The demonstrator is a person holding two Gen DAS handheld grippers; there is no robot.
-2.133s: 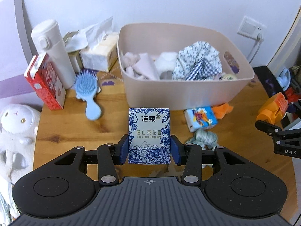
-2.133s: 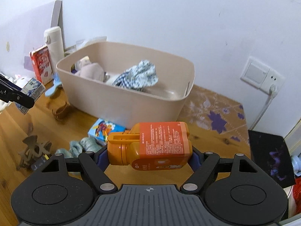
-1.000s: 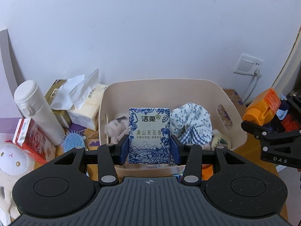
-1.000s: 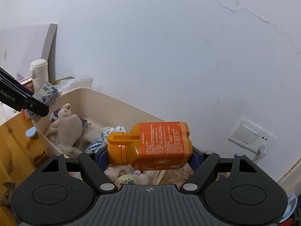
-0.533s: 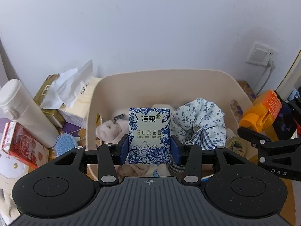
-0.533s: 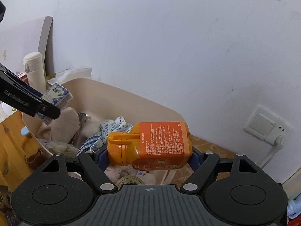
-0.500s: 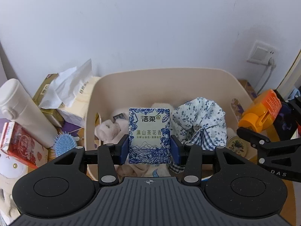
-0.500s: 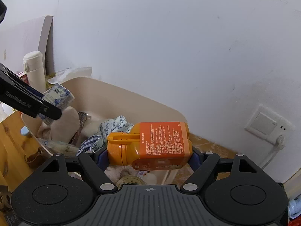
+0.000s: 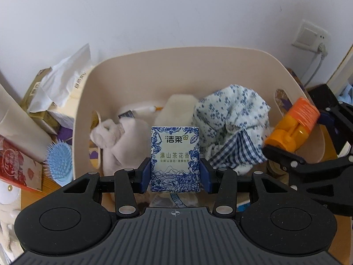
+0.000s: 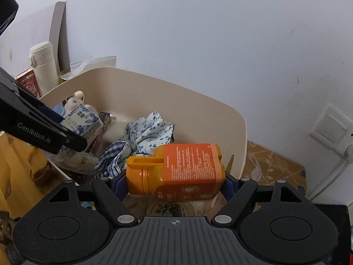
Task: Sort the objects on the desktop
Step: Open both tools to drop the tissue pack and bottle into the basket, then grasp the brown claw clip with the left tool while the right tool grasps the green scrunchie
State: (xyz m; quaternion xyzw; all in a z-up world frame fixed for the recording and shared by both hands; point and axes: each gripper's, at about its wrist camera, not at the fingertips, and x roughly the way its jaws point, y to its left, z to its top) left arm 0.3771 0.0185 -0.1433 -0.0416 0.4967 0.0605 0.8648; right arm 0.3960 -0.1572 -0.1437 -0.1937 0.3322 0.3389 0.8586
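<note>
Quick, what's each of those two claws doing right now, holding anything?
Left gripper: shut on the tissue pack, over the bin.
Right gripper: shut on the orange bottle, also over the bin.

A plain white wall (image 10: 198, 44) is filling the space ahead of me, soft even light falling across it. A white switch-and-socket plate (image 9: 311, 35) is sitting low on it, a pale cable (image 9: 314, 69) hanging from its plug. Wooden tabletop (image 10: 13, 165) is showing at my left.
</note>
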